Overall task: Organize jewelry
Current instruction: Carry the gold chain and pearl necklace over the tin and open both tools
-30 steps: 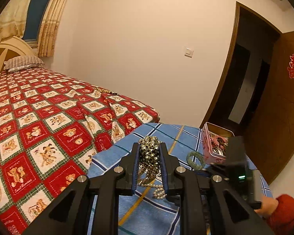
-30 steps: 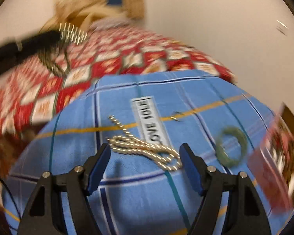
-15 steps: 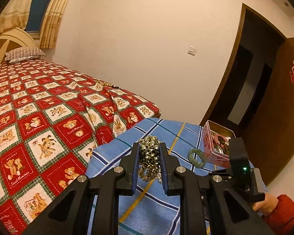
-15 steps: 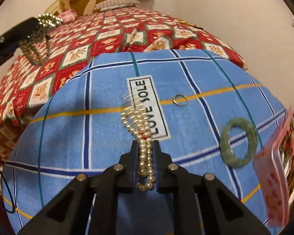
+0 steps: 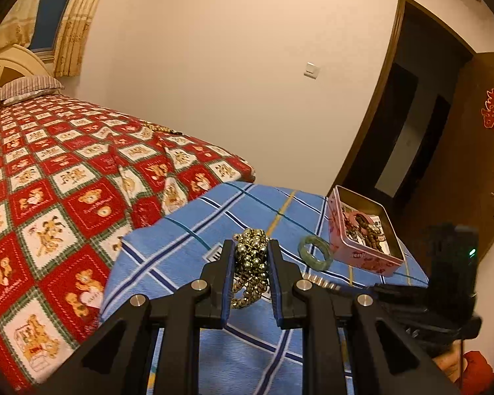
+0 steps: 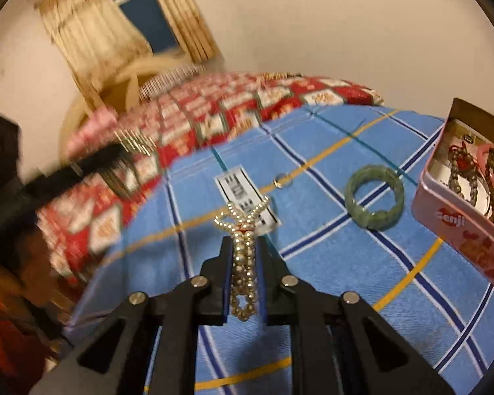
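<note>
Right wrist view shows the right gripper (image 6: 243, 253) at lower centre, clamped on a looped strand of small cream pearl beads (image 6: 243, 260); its loose end fans out above the fingertips over the blue checked cloth (image 6: 313, 312). The strand looks light, limp and smooth, likely to slither, so a pinch across several bunched loops seems safest. In the left wrist view, the left gripper (image 5: 250, 256) pinches a bunched cluster of dull gold metal beads (image 5: 251, 260), probably heavier and equally floppy. A green stone bangle (image 6: 374, 196) lies centre right, beside the open pink tin (image 6: 457, 220) at the right edge.
</note>
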A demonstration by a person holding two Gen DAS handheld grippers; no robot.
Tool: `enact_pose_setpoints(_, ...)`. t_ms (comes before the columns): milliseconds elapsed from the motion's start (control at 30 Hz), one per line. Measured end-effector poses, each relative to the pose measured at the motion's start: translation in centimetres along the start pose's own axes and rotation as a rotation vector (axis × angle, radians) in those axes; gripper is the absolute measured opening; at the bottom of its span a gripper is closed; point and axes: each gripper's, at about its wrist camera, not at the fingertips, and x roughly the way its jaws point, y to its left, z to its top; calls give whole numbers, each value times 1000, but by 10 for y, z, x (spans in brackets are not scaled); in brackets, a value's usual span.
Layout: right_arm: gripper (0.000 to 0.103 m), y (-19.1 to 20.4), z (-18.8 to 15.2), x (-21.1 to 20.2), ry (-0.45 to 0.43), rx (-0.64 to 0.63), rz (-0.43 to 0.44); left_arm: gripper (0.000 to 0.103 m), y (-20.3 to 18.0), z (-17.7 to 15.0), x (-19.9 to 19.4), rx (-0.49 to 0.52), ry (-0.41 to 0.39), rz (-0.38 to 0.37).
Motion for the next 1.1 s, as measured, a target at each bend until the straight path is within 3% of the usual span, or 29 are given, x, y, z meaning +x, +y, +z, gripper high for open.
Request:
enact_pose_setpoints(233,16,-13,10,-32,-138,51,9,19,-26,-2,18,29,14,-41)
enact_pose_setpoints(600,16,-83,25,-113,-425,274,-187,19,-101,21,55,125,-28,-178)
enact_pose_setpoints(900,16,-132,46,-151,-520,335,-374,19,-153,34,95,179,-62,-232)
enact_pose_setpoints(1100,16,-157,41,-133,-519,393,-423,19,-178,32,136,181,-21,-244)
